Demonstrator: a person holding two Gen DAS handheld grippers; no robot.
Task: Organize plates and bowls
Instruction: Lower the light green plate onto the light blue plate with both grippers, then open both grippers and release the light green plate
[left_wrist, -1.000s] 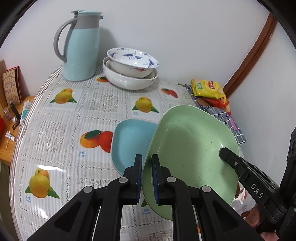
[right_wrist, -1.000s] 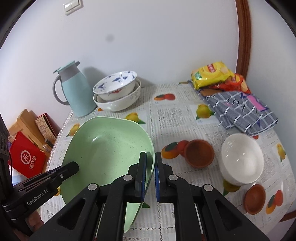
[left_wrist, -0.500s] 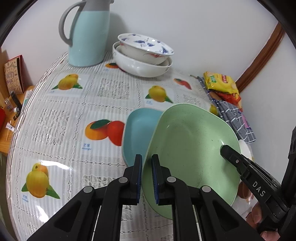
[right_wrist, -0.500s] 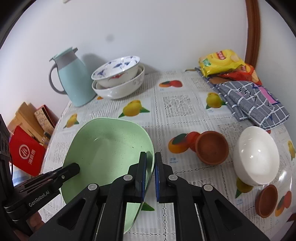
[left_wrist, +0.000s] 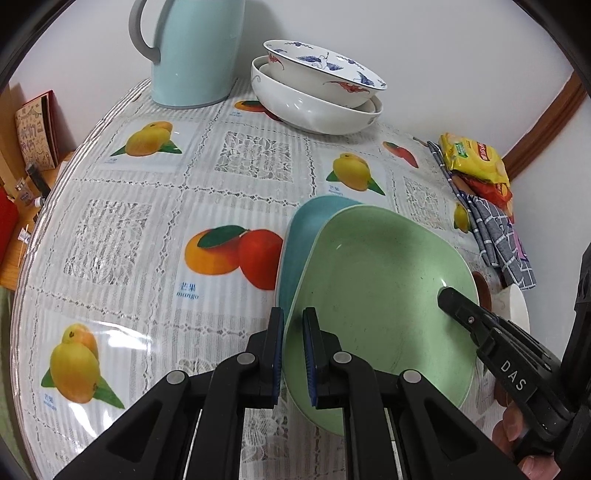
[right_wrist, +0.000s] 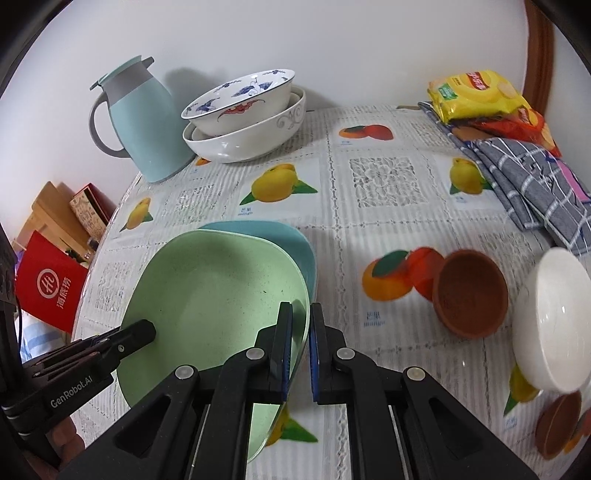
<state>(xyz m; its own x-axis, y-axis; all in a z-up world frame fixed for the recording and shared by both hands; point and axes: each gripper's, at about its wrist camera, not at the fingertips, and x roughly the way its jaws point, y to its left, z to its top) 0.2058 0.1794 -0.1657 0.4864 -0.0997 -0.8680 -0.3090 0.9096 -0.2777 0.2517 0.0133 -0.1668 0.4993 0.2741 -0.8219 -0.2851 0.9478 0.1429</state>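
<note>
Clearly both grippers pinch the pale green speckled plate (left_wrist: 376, 295): left gripper (left_wrist: 293, 354) and right gripper (right_wrist: 298, 354) each clamp opposite rims. It tilts just over the blue plate (right_wrist: 295, 240) (same rounded-square shape), on the fruit-print tablecloth (left_wrist: 147, 229).

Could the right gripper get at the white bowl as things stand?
Probably not yet: the right gripper is clamped on the green plate it shares with the left gripper. The white bowl sits unobstructed to its right.
</note>
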